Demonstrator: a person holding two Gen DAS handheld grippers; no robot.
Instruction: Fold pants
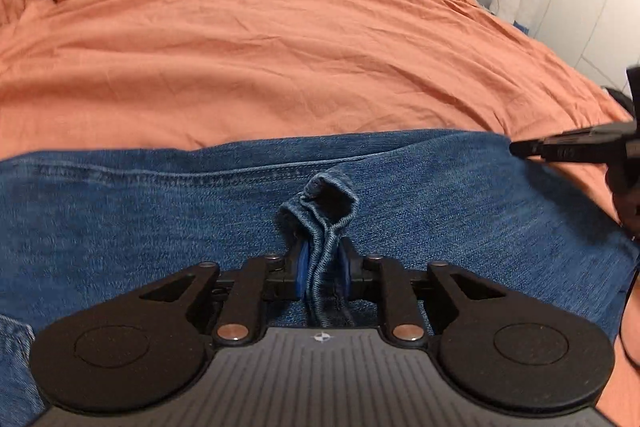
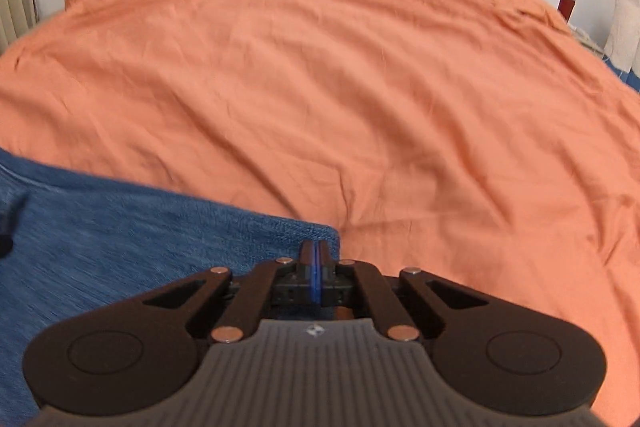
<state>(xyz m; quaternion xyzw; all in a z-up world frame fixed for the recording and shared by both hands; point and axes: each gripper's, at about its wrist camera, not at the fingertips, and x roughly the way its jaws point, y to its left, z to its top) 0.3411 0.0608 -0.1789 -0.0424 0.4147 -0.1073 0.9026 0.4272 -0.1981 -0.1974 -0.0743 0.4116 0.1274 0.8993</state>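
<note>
Left gripper [image 1: 322, 267]: clamped on bunched denim fold. Right gripper [image 2: 316, 269]: jaws together at jeans [image 2: 120, 247] corner, apparently pinching edge. Jeans' long axis crosswise, spanning both grippers.

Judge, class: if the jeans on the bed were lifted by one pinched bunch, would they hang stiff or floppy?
Likely floppy: the jeans bunch into soft folds where the left gripper pinches them. Probably heavyish, since the denim looks thick. Unlikely to slip on the rumpled duvet.
</note>
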